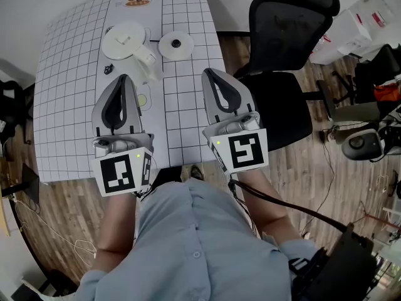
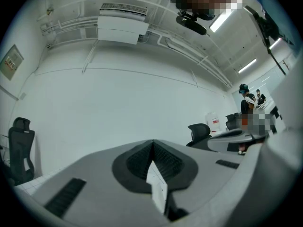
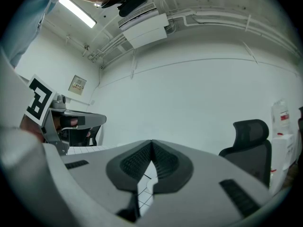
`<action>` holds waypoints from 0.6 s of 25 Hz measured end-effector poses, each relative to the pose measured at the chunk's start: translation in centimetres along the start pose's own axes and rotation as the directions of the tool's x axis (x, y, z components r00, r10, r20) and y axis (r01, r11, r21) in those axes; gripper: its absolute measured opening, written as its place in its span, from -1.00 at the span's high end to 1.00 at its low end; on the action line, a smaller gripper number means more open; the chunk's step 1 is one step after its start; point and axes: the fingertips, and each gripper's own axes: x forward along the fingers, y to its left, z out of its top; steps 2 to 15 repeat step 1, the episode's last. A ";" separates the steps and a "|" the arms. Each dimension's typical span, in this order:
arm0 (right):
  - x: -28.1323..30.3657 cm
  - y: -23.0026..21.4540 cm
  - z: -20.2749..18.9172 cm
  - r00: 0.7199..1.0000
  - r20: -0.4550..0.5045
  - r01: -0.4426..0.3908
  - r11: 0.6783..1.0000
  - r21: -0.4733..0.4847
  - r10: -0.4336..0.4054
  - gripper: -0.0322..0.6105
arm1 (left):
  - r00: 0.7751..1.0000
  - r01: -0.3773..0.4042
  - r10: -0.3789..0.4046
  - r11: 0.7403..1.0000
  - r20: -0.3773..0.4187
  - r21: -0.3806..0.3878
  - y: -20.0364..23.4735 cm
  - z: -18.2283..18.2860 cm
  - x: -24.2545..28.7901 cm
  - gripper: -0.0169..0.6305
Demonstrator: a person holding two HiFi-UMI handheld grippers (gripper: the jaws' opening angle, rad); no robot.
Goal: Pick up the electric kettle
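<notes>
The white electric kettle [image 1: 124, 41] stands on the gridded white table [image 1: 69, 105], seen from above, with its handle [image 1: 146, 57] pointing toward me. Its round white base [image 1: 176, 45] with a dark centre lies just to its right. My left gripper [image 1: 123, 78] hovers just short of the kettle's handle, jaws together and empty. My right gripper [image 1: 208, 73] hangs near the table's right edge, below the base, also shut and empty. In both gripper views the closed tips, left [image 2: 152, 144] and right [image 3: 151, 144], point level at a white wall, and the kettle is out of sight.
A black office chair [image 1: 289, 30] stands just right of the table. Cardboard boxes [image 1: 366, 21] and dark equipment [image 1: 366, 140] sit on the wooden floor farther right. A small dark object [image 1: 108, 69] and a printed sticker [image 1: 138, 0] lie on the table.
</notes>
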 end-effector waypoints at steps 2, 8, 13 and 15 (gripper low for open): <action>0.0 0.0 0.0 1.000 0.000 0.000 1.000 0.000 0.000 0.90 | 1.000 0.001 -0.001 1.000 0.000 0.001 0.0 0.0 0.0 0.95; 0.0 0.0 0.0 1.000 0.000 0.000 1.000 0.000 0.000 0.90 | 1.000 0.001 -0.001 1.000 0.000 0.001 0.0 0.0 0.0 0.95; 0.0 0.0 0.0 1.000 0.000 0.000 1.000 0.000 0.000 0.90 | 1.000 0.001 -0.001 1.000 0.000 0.001 0.0 0.0 0.0 0.95; 0.0 0.0 0.0 1.000 0.000 0.000 1.000 0.000 0.000 0.90 | 1.000 0.001 -0.001 1.000 0.000 0.001 0.0 0.0 0.0 0.95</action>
